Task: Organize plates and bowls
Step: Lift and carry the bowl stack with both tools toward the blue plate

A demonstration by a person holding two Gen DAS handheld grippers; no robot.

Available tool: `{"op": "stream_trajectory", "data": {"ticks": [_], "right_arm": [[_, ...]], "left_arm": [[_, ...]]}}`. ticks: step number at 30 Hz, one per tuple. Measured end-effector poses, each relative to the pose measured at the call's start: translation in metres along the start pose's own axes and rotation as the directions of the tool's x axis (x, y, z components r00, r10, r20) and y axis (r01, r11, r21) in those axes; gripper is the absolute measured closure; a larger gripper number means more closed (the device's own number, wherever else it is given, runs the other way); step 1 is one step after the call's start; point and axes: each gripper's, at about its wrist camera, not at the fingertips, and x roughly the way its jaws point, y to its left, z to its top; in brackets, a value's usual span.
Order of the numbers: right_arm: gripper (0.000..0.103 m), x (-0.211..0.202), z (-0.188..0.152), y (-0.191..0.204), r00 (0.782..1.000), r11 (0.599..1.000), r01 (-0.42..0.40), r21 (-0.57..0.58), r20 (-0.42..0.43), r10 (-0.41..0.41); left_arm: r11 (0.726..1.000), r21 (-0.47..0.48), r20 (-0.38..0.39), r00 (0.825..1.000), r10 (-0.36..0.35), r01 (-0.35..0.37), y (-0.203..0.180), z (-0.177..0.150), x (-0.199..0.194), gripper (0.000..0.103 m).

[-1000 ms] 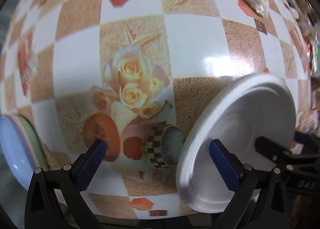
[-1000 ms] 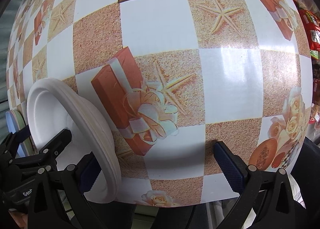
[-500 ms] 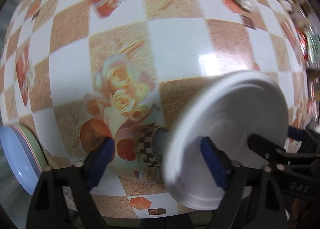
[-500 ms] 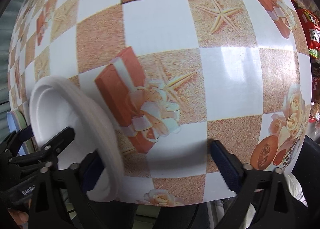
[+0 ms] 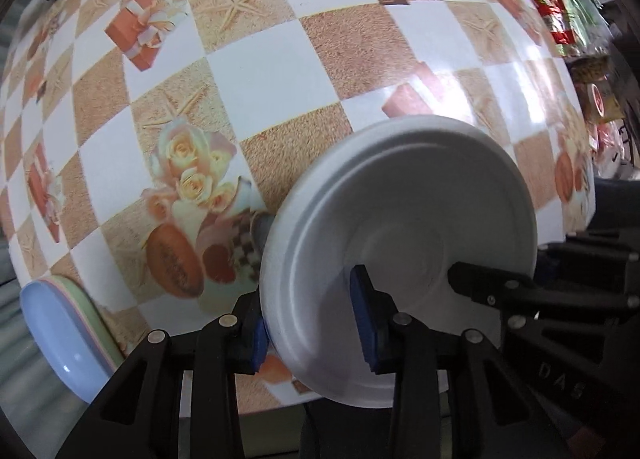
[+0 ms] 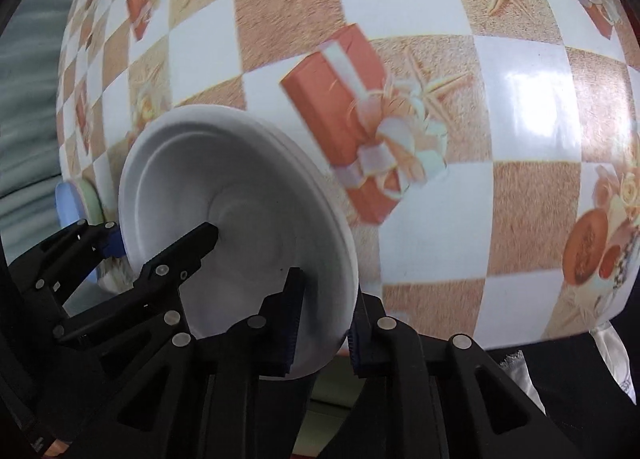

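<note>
Your left gripper and right gripper are closing, each pinching opposite rim edges of the white plate, tilted above the table. It looks light, foam-like, easily dented: squeeze gently at the rim.

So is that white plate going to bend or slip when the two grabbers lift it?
The white plate looks like thin matte foam, so it is probably light and may flex. Both the left gripper and the right gripper are closing on opposite sides of its rim, which should steady it. The narrow edge grip could still let it tilt.
</note>
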Motion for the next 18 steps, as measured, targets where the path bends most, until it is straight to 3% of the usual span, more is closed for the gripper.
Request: {"op": "stream_trajectory", "data": {"ticks": [6, 14, 18], "right_arm": [[0.082, -0.038, 0.004, 0.016, 0.999, 1.0, 0.014, -0.017, 0.046, -0.013], [0.082, -0.093, -0.007, 0.033, 0.987, 0.999, -0.004, -0.053, 0.161, 0.012], [0.082, -0.102, -0.01, 0.035, 0.986, 0.998, -0.015, -0.061, 0.166, 0.025]], "left_arm": [[0.999, 0.037, 0.056, 0.998, 0.02, -0.022, -0.008, -0.011, -0.038, 0.063], [1.0, 0.02, 0.153, 0.988, 0.012, -0.015, 0.01, -0.008, -0.098, 0.063], [0.999, 0.018, 0.162, 0.986, 0.031, -0.035, 0.014, -0.008, -0.096, 0.063]]}}
